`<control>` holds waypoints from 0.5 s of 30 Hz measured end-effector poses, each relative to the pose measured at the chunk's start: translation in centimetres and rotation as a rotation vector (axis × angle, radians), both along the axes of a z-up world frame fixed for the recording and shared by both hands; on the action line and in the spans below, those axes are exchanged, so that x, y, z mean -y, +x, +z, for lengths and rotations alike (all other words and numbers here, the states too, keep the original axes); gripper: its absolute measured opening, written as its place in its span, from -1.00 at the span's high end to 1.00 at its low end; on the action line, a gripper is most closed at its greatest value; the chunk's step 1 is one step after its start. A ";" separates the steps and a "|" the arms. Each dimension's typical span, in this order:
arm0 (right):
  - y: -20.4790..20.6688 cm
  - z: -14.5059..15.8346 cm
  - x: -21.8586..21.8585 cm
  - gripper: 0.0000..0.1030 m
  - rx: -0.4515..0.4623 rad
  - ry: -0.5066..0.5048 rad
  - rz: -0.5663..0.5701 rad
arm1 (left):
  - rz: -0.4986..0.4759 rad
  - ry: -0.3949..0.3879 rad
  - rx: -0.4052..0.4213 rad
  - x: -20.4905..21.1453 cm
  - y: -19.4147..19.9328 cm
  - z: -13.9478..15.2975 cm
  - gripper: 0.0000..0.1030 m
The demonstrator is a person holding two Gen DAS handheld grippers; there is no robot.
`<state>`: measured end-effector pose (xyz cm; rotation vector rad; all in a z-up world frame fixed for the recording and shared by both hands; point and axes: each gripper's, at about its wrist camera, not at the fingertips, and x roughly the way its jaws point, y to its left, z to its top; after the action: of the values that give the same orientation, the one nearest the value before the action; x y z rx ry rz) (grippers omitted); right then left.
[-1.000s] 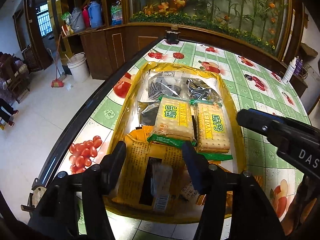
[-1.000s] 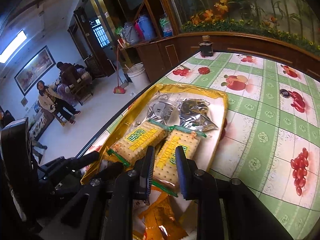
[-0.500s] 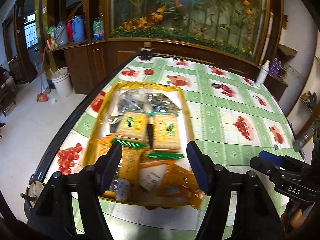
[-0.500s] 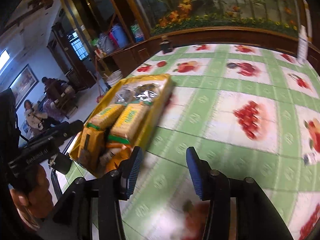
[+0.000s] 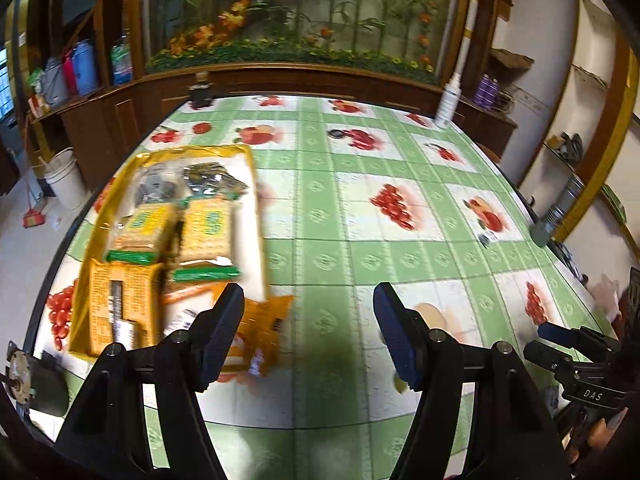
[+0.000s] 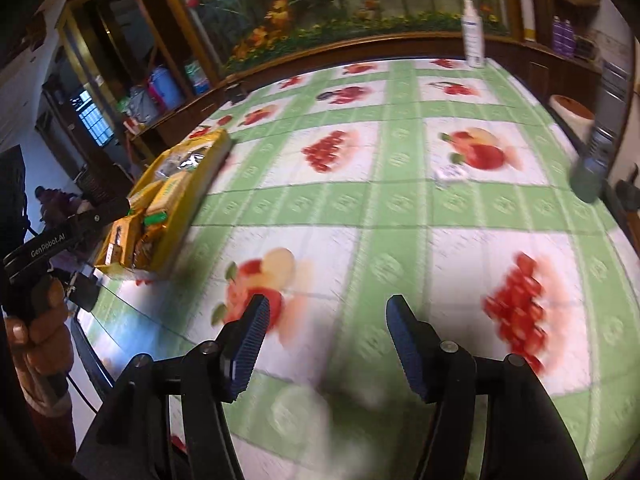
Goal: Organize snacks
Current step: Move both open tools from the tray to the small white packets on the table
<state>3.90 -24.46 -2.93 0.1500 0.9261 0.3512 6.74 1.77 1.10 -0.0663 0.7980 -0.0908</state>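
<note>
A yellow tray (image 5: 92, 240) on the table's left side holds two cracker packs (image 5: 206, 228), silver packets (image 5: 208, 178) and orange packs (image 5: 116, 300). One orange packet (image 5: 266, 320) lies at the tray's near right corner, partly behind a finger. My left gripper (image 5: 310, 308) is open over bare tablecloth just right of the tray, with nothing between its fingers. My right gripper (image 6: 328, 312) hovers over the tablecloth well right of the tray (image 6: 180, 200); its jaws are opening and nothing is between them. A small white packet (image 6: 452, 174) lies apart, far right.
The table has a green fruit-print cloth (image 5: 360, 208). A white bottle (image 5: 448, 100) and a dark jar (image 5: 200, 92) stand at its far edge, a grey cylinder (image 5: 556, 212) at the right edge. A hand (image 6: 40, 320) holds the left gripper's handle. The floor drops off at left.
Both grippers have swung right, away from the tray. The right jaws, nearly shut over a cracker pack before, have spread wide and hold nothing. The left jaws widened slightly.
</note>
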 end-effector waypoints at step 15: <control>-8.0 -1.9 6.5 -0.25 -0.059 -0.099 -0.126 | -0.163 -0.007 -0.068 5.3 0.9 -1.0 -0.31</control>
<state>-4.15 -30.92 -4.84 0.1276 0.9853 0.1848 7.60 -3.57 0.07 -0.0113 0.8701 -0.2463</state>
